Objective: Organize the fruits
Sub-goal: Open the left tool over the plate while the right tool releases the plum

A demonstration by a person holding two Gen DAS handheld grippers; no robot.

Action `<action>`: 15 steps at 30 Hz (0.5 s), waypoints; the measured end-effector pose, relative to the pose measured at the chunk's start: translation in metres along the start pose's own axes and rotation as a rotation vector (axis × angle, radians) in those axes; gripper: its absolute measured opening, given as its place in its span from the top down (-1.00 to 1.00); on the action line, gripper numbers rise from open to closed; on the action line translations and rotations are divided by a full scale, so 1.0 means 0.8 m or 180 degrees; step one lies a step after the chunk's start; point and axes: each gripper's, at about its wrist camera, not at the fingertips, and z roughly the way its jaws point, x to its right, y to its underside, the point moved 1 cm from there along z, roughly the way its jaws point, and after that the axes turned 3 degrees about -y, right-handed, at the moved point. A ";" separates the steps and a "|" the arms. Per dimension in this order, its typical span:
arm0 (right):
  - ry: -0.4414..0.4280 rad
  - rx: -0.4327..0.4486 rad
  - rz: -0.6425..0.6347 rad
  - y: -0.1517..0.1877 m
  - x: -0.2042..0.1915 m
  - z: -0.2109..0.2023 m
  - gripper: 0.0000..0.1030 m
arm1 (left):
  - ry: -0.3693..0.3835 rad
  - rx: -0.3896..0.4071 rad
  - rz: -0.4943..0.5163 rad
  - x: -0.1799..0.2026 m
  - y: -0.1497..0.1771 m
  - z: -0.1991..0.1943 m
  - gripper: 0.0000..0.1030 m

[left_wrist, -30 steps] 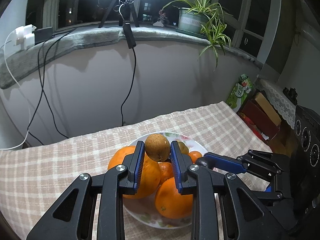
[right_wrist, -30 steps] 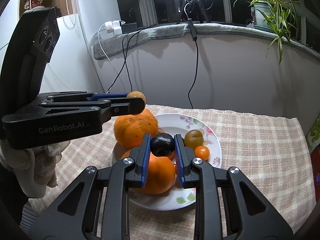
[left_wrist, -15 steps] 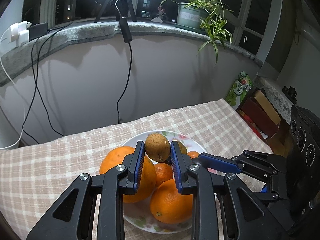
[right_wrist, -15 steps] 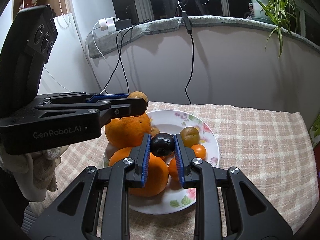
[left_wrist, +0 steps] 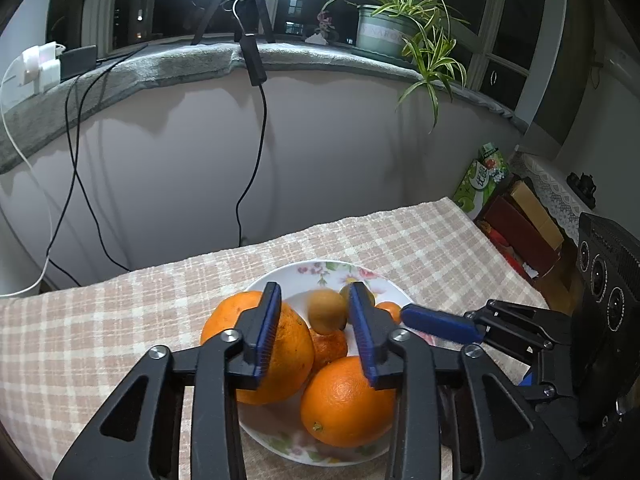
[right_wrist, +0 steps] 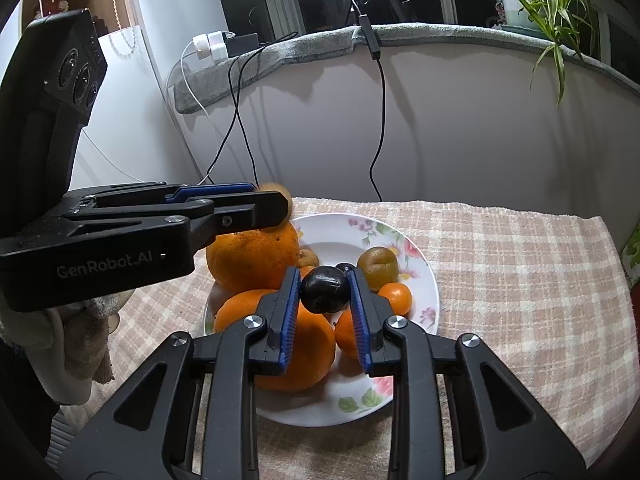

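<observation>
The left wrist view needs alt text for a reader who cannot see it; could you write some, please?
The left hand-held gripper is opening around a blurred brown fruit, above a floral plate of oranges on a checked cloth. The right hand-held gripper reaches in beside it.

A plate [right_wrist: 424,276] sits on the cloth-covered table [right_wrist: 520,264], piled with fruit. In the right wrist view two large oranges [right_wrist: 250,258] fill its left and near side; smaller fruits [right_wrist: 378,266] lie to the right. A potted plant [left_wrist: 384,30] stands on the far sill.
</observation>
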 end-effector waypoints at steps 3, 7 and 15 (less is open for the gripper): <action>0.0016 0.0020 -0.0006 -0.001 -0.001 -0.003 0.04 | -0.0011 0.0005 0.0002 0.000 0.000 -0.001 0.16; 0.0026 0.0033 -0.0008 -0.002 0.000 -0.005 -0.16 | -0.0017 0.0008 -0.0014 -0.001 0.001 -0.002 -0.11; 0.0053 0.0048 -0.0066 -0.001 -0.006 -0.009 -0.61 | -0.0091 0.0000 -0.0091 -0.002 0.001 -0.004 -0.47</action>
